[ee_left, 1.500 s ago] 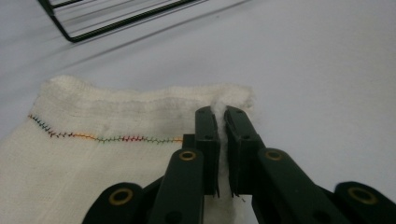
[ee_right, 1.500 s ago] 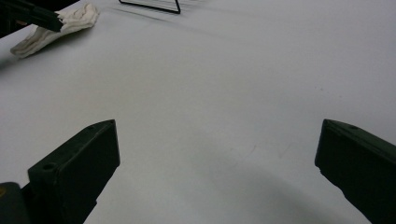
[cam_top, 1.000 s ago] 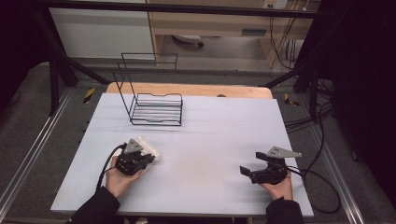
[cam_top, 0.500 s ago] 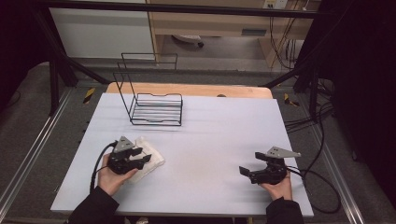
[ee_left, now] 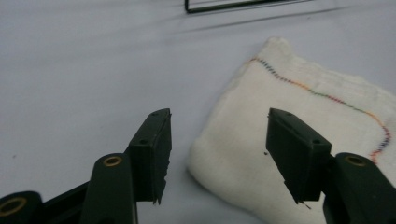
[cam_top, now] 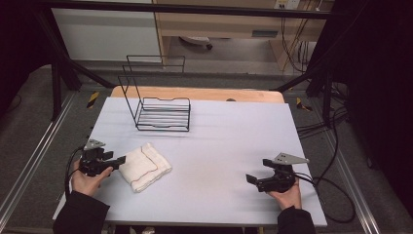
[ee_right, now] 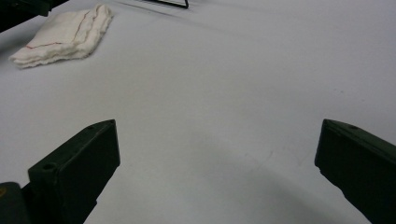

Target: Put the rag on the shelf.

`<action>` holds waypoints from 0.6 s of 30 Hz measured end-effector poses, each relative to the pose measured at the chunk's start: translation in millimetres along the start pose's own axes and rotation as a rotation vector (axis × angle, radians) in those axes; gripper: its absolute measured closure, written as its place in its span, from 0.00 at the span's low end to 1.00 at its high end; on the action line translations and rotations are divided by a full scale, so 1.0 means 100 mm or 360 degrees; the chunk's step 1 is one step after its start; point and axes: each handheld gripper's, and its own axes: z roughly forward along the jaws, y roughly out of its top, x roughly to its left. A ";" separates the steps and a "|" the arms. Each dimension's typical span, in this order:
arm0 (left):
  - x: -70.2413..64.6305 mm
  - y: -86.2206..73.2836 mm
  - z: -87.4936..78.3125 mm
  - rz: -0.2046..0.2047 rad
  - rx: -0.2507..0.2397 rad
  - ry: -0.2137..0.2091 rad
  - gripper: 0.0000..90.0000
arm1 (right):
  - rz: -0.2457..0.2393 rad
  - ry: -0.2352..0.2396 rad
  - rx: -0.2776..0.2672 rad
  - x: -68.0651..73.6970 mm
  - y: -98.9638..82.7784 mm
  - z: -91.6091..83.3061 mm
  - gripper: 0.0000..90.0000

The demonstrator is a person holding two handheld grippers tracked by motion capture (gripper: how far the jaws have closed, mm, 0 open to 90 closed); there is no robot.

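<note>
A folded white cloth (cam_top: 144, 166) with a coloured stitched line lies flat on the white table (cam_top: 219, 146), left of the middle. My left gripper (cam_top: 117, 161) sits just left of the cloth, open, pointing at its edge. In the left gripper view the cloth (ee_left: 299, 121) lies just beyond the two parted jaws, and the left gripper (ee_left: 217, 158) holds nothing. My right gripper (cam_top: 251, 179) rests open near the front right of the table, with bare table between its jaws (ee_right: 215, 168). The cloth (ee_right: 65, 33) lies far off at the upper left of the right gripper view.
A black wire rack (cam_top: 158, 105) stands at the back left of the table, its base edge (ee_left: 233, 5) at the top of the left gripper view. A wooden board (cam_top: 204, 93) runs along the table's far edge. Cables (cam_top: 331, 185) trail off the right side.
My left gripper has drawn back to the left off the cloth, leaving it folded and flat on the table. The right gripper has stayed still.
</note>
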 end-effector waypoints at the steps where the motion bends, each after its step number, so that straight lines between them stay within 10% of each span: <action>1: 0.02 0.00 0.01 -0.0009 0.0021 0.0012 0.52 | -0.0005 0.0004 0.0003 0.01 0.01 0.01 0.01; 11: 0.05 -0.03 0.11 -0.0098 0.0081 -0.0056 0.81 | -0.0062 0.0050 0.0045 0.21 0.17 0.21 0.01; 18: 0.02 -0.05 0.14 -0.0085 0.0080 -0.0046 0.84 | -0.0157 0.0111 0.0070 0.58 0.42 0.58 0.03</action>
